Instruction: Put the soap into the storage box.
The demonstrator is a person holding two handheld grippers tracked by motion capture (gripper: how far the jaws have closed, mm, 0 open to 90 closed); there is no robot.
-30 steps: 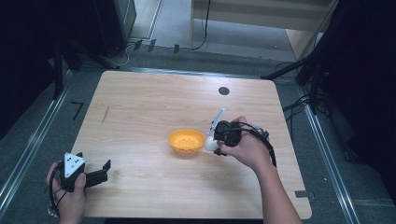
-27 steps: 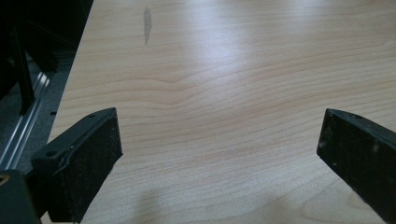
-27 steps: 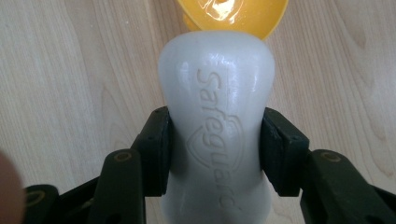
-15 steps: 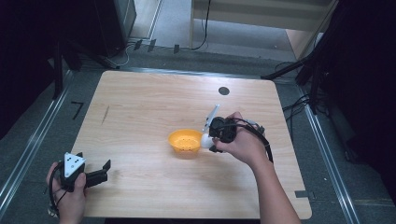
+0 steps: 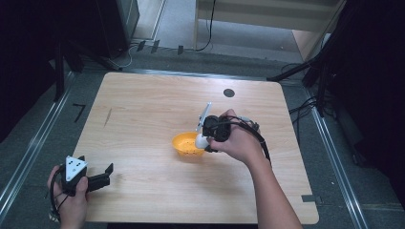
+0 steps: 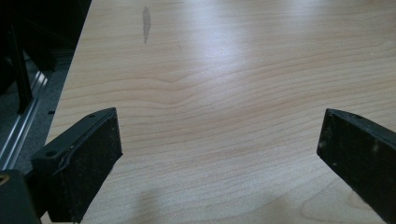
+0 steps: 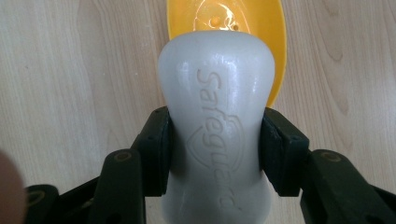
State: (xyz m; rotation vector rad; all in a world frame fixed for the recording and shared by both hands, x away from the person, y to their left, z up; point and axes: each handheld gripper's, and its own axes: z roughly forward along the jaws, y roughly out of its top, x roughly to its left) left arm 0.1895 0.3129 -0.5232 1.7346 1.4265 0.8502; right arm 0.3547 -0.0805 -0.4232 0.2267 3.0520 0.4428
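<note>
Currently right hand-held gripper [image 7: 215, 140] is clamped on white soap bar [image 7: 215, 121] over orange dish [image 5: 188, 144], likely for placing. Left hand-held gripper [image 5: 98, 179] idles at worktop [image 5: 143, 105] near-left corner, jaws apart.

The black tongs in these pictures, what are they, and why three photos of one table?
No robot here: a person holds a two-fingered gripper in each hand, each carrying its own camera. The high view looks down on the wooden table. The left gripper rests open near the table's front edge; its own view looks out between its fingers at bare wood. The right gripper is shut on a white bar of soap, stamped Safeguard, above an orange dish with small holes.
</note>
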